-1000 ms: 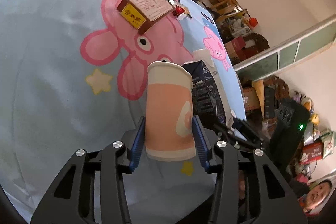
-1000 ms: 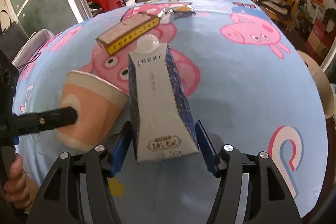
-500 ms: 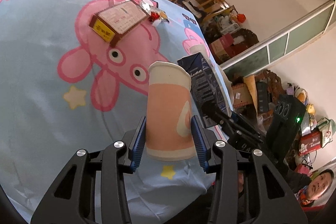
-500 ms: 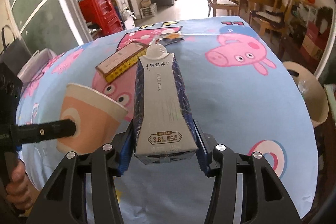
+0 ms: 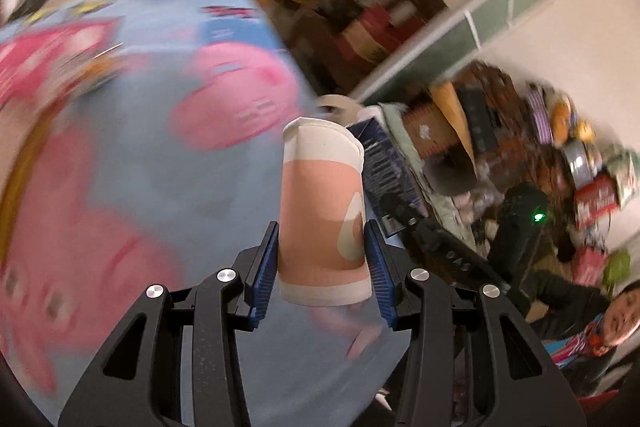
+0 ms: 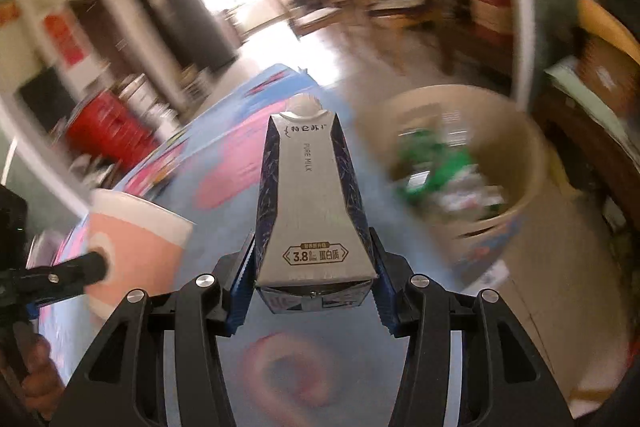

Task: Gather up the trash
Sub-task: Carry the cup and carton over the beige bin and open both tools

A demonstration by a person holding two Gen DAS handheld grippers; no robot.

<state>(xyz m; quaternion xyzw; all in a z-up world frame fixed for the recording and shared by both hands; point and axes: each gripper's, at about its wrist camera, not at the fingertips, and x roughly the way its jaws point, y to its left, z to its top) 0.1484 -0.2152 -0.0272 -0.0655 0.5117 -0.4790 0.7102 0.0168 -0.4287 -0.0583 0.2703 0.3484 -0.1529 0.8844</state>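
Left gripper point(image 5: 322, 267) clamps a paper cup point(image 5: 322, 211) near its base, blue pads pressed to both sides. Cup is peach with white bands at rim and foot, plus a pale mark on its right flank; no writing legible. It is held in the air, over the table's point(image 5: 160, 171) near corner.

Right gripper point(image 6: 310, 279) clamps a milk carton point(image 6: 310, 195) at its wide bottom end, white cap pointing away from the camera. Carton face is silver with dark blue patterned sides. Readable print: "PURE MILK" running lengthwise, Chinese characters near the cap, and a framed label near the base starting "3.8" followed by more Chinese. Carton is airborne too.

From the left camera, the carton's dark blue side shows just right of the cup, close beside it. From the right camera, the cup sits left of the carton.

Table wears a light blue cloth with pink cartoon pigs, heavily blurred.

Bin point(image 6: 500, 195), tan and round, stands on the floor right of the table; green and pale items inside, blurred.
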